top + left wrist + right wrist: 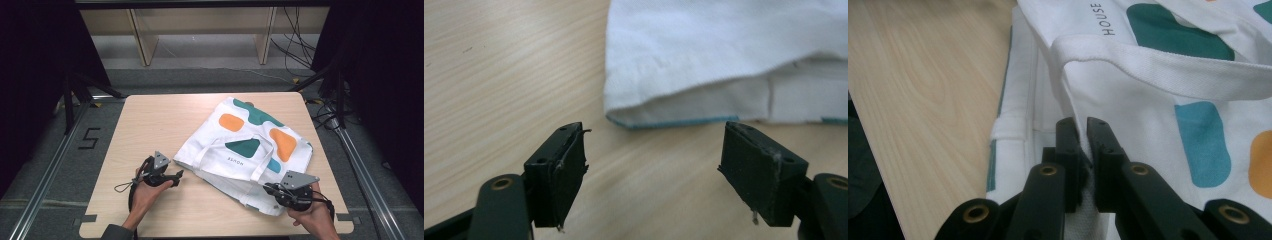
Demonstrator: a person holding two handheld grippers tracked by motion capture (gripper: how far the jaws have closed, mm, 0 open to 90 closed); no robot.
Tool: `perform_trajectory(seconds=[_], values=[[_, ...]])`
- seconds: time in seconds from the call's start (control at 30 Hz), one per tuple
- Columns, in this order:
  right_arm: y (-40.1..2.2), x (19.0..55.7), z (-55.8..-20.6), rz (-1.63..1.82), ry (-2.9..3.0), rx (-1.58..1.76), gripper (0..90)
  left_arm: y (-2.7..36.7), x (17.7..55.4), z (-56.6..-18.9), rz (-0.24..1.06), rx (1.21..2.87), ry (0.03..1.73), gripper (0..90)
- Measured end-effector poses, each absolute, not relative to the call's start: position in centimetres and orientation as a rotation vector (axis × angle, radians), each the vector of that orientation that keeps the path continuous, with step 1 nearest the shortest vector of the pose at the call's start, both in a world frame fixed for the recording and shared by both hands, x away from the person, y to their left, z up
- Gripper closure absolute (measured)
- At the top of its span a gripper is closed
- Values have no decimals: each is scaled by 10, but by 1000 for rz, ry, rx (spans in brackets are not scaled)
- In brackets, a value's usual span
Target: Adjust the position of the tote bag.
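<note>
Right tongs pinch the tote bag; left tongs level, gaping, empty.

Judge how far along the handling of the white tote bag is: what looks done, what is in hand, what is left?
Done: the right tool has pinched the white tote bag at its near edge. In hand: the left tool stands open on the table, just short of the bag's corner, not touching it. Left: probably grasping that corner, then lifting or folding; the bag lies rumpled, handles loose on top.
</note>
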State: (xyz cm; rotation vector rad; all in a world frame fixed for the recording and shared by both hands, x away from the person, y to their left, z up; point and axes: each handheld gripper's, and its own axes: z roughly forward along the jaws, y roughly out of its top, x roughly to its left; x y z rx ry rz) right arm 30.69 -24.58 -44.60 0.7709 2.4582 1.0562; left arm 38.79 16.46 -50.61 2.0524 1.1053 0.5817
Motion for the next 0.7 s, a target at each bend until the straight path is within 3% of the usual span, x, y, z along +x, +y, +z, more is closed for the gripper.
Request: perform_trajectory(seconds=[0.03, 0.37, 0.5, 0.6, 0.63, 0.7], values=[[-247, 306, -445, 1063, 2458, 789, 851, 166, 391, -505, 596, 2105, 1078, 255], [-251, 308, -442, 1080, 2445, 770, 849, 155, 419, -514, 654, 2040, 1057, 316], [-250, 308, -444, 1078, 2459, 789, 845, 150, 425, -517, 652, 2009, 973, 451], [-248, 309, -447, 1058, 2467, 778, 829, 149, 427, -511, 704, 2022, 926, 624], [-247, 308, -449, 1046, 2466, 799, 814, 150, 427, -509, 725, 1997, 914, 711], [-244, 307, -451, 1021, 2482, 823, 735, 154, 428, -506, 695, 1970, 923, 755]])
